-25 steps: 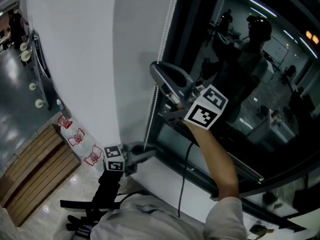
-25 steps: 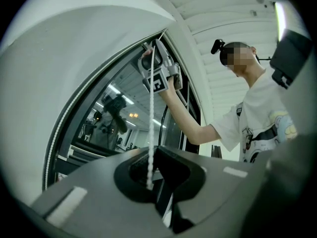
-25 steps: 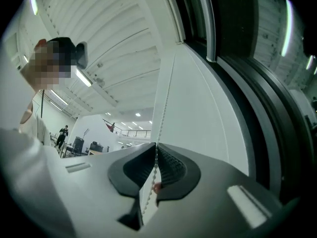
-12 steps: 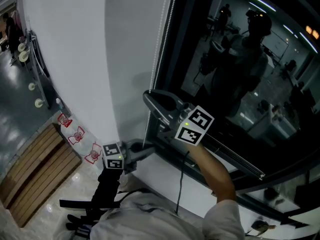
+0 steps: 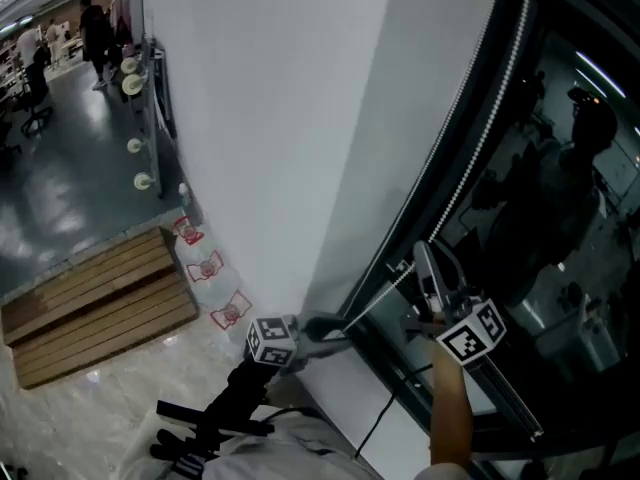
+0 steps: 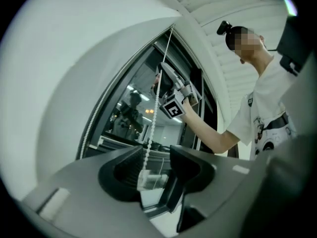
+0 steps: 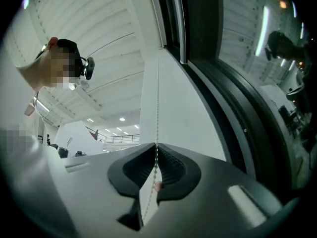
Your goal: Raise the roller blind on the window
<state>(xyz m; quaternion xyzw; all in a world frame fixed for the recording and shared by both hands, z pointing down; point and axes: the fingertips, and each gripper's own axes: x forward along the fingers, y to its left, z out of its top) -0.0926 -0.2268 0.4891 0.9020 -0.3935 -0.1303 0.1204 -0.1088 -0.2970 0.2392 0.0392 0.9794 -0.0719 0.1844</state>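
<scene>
- The right claw [image 5: 428, 263], at 5 o'clock in the head view, is clamped shut on the bead chain [image 7: 157, 103], its 2 ribbed pads meeting on a single strand.
- The left claw [image 6: 156, 151], at 6 o'clock, stands open. The chain hangs between its jaws, and neither pad seems to press on it.
- The roller blind's fabric cannot be made out in any view. The window glass [image 5: 560, 188], from 1 to 4 o'clock, shows bare and dark, with reflections. Only the blind's chain is in reach.
- Risk: the beads are small, round and smooth, so the strand could slide through the right pads under a hard pull.
- Risk: the strand runs slanted along the window frame [image 5: 395, 253]. A pull off the vertical might make the chain skip or jam at the mechanism above, which is out of sight.
- Risk: a pale, boxy connector [image 6: 148, 179] sits on the chain at the left claw and could catch if drawn up to that mechanism.
- Risk: with the left claw loose, the lower strand may swing free, or the wrong side of the loop may be pulled.
- Materials: a white beaded cord, matte grey plastic jaws with grooved pads, a glossy dark frame, and a smooth white wall [image 5: 280, 118] from 10 to 12 o'clock.
</scene>
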